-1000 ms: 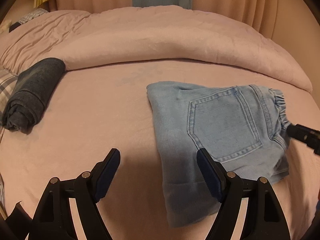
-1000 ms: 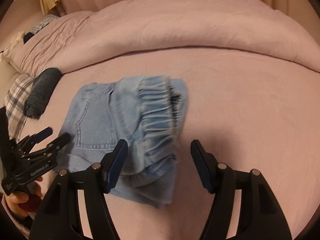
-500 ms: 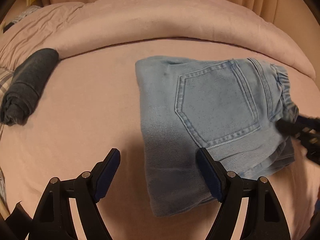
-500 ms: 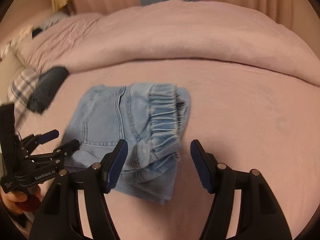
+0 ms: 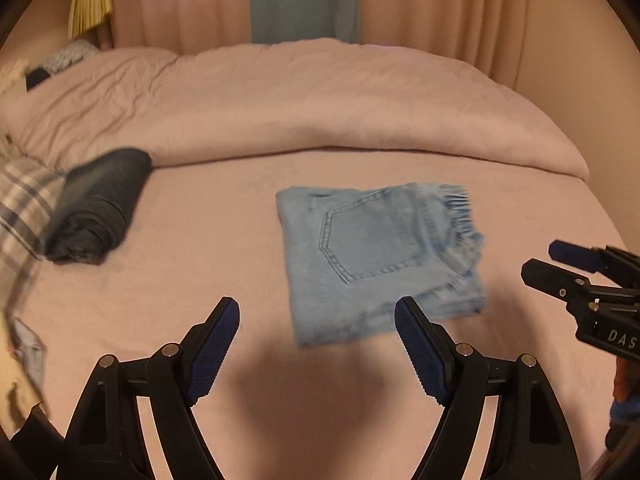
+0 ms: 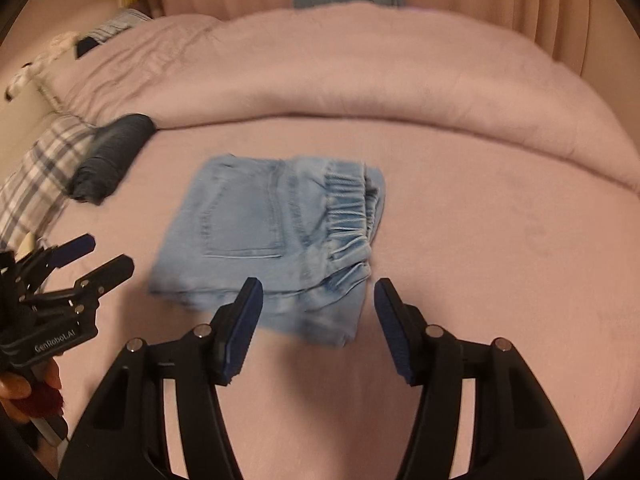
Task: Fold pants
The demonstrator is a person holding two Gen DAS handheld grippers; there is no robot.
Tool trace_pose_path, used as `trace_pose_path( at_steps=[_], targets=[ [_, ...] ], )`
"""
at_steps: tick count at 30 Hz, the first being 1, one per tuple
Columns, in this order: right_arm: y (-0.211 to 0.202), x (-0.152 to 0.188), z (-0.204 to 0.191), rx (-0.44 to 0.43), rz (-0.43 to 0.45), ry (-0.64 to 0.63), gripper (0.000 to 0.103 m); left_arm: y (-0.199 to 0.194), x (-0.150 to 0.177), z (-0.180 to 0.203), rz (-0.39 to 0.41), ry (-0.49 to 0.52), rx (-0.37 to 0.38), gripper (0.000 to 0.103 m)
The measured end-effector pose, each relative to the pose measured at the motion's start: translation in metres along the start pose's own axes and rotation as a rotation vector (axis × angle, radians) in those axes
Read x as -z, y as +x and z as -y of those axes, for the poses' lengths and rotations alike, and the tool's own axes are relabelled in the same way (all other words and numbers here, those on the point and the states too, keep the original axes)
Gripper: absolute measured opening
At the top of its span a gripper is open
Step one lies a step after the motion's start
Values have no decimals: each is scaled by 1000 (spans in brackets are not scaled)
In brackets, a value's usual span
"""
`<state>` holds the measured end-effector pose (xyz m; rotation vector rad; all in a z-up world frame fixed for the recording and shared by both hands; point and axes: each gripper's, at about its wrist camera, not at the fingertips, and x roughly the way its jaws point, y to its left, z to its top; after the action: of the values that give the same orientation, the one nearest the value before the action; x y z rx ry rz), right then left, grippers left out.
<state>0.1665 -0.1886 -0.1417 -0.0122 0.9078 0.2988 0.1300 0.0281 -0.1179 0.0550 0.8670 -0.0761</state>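
The light blue pants [image 5: 380, 256] are laid on the pink bed [image 5: 224, 240], folded into a small square with a back pocket [image 5: 370, 240] turned up. The stretchy waistband [image 6: 348, 208] is seen on the right side of the bundle. The left claw [image 5: 316, 344] is held wide open near the pants, and nothing is gripped. The right claw [image 6: 318, 326] is also held wide open just above the near edge, with nothing in it. A rolled dark cloth [image 5: 96, 208] is seen far left, beside a checked pillow [image 5: 22, 208]. A puffy pink blanket [image 5: 320, 108] is piled at the far side.
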Motion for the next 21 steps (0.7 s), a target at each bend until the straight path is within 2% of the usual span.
trace_pose_path(
  at_steps=[7, 14, 18, 21],
  targets=[
    [-70, 14, -22, 12, 73, -41, 64, -60, 0, 15, 23, -31, -9, 80],
    [-108, 16, -31, 13, 62, -45, 67, -103, 0, 25, 42, -26, -45, 81],
    [-126, 16, -35, 0, 62, -43, 67, -119, 1, 30, 55, -5, -87, 81],
    [-137, 17, -39, 0, 70, -47, 67, -125, 2, 28, 54, -22, -85, 81]
  ],
)
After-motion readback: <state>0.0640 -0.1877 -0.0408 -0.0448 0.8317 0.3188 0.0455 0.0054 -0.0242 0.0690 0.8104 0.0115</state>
